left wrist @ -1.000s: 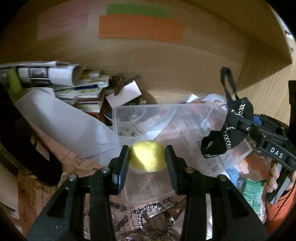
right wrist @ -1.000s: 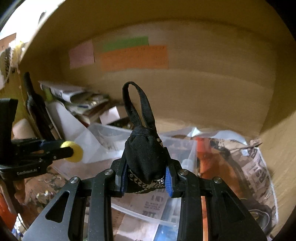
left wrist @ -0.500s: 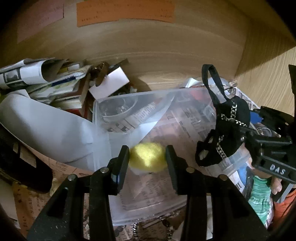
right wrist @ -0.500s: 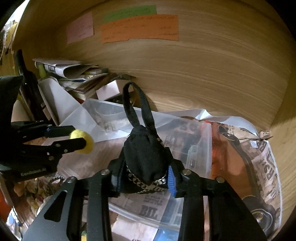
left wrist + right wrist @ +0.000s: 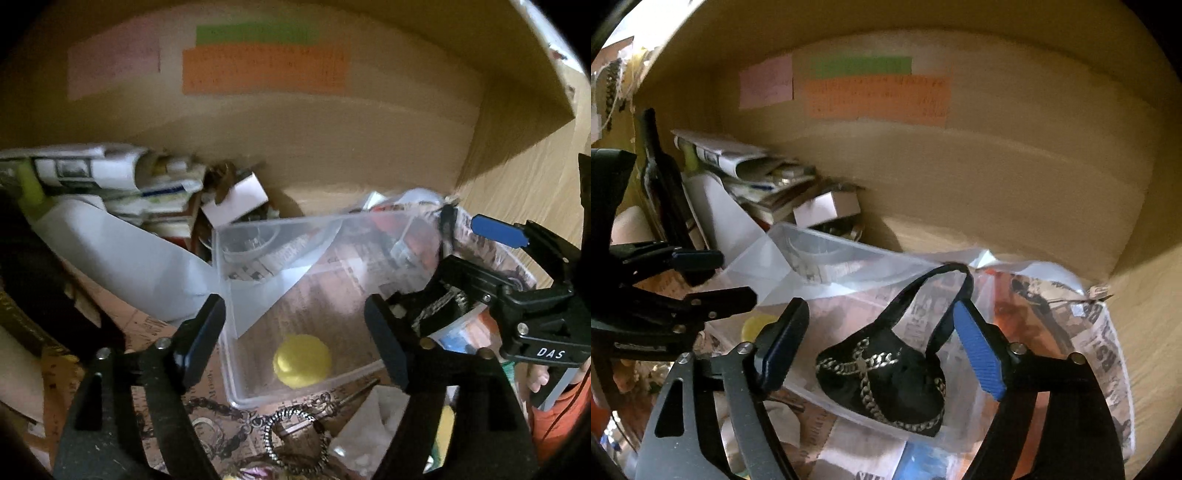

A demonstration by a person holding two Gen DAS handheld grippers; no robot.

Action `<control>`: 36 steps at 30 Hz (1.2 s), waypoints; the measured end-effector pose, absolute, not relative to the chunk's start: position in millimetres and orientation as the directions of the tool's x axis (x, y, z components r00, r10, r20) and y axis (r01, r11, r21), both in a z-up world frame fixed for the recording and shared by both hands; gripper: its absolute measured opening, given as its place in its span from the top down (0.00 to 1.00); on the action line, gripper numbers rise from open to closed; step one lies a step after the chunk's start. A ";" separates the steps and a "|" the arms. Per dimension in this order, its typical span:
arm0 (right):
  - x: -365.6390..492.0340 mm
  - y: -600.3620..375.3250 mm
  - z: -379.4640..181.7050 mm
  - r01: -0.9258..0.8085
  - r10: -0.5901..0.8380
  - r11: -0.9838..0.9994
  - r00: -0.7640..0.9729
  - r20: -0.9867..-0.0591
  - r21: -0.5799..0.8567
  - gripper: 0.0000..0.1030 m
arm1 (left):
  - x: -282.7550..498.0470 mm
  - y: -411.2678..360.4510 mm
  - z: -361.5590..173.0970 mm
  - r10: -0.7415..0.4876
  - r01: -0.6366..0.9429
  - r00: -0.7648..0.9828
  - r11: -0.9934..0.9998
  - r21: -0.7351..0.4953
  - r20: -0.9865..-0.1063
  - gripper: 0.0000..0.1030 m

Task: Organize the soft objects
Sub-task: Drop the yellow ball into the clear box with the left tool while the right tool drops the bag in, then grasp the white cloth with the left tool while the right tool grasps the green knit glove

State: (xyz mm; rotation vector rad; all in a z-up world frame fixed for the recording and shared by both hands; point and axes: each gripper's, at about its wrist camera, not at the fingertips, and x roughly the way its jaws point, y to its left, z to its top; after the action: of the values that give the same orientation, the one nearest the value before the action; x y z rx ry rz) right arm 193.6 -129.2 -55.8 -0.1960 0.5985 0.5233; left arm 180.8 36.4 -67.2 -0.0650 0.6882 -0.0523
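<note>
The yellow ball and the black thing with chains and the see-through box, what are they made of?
The yellow ball looks like soft, fuzzy felt or foam: its surface is matte, without shine. The black pouch looks like dull cloth, with a fabric strap; its chains glint silver, so probably metal. The clear box looks like thin, glossy plastic, since newspaper shows through its walls.

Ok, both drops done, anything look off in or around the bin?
The yellow ball and the black chained pouch lie loose in the clear bin. One oddity: the pouch's strap arches up near the open right gripper, so it might snag.
</note>
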 end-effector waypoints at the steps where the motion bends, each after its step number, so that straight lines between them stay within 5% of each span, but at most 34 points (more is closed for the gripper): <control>1: 191.7 -130.0 -53.7 -0.521 0.412 0.853 0.706 -0.576 -0.029 0.23 | 176.5 35.9 -63.8 -0.067 0.026 0.780 0.997 -0.075 -0.623 0.18; 6: 170.7 -140.8 -35.2 -0.505 0.415 0.862 0.750 -0.514 -0.041 0.15 | 149.7 33.9 -44.6 -0.057 0.020 0.827 0.997 -0.071 -0.559 0.04; 15: 129.7 -168.3 -27.0 -0.477 0.420 0.879 0.793 -0.442 -0.020 0.01 | 117.0 24.1 -46.7 -0.049 0.018 0.843 0.998 -0.064 -0.536 0.01; 32: 99.7 -201.8 -104.2 -0.403 0.359 0.912 0.682 -0.637 0.082 0.01 | 92.6 0.0 -129.0 -0.115 0.040 0.712 0.991 -0.125 -0.693 0.01; 36: 94.5 -203.4 -115.0 -0.406 0.370 0.908 0.648 -0.666 0.109 0.15 | 88.1 -2.4 -135.8 -0.132 0.040 0.711 0.988 -0.147 -0.690 0.09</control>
State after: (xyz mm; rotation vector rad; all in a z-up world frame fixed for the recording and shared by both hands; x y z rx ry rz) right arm 94.5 -203.4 -115.0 -0.0511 0.7452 0.4409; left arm 88.1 -2.4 -135.8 -0.1244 0.7740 -0.0955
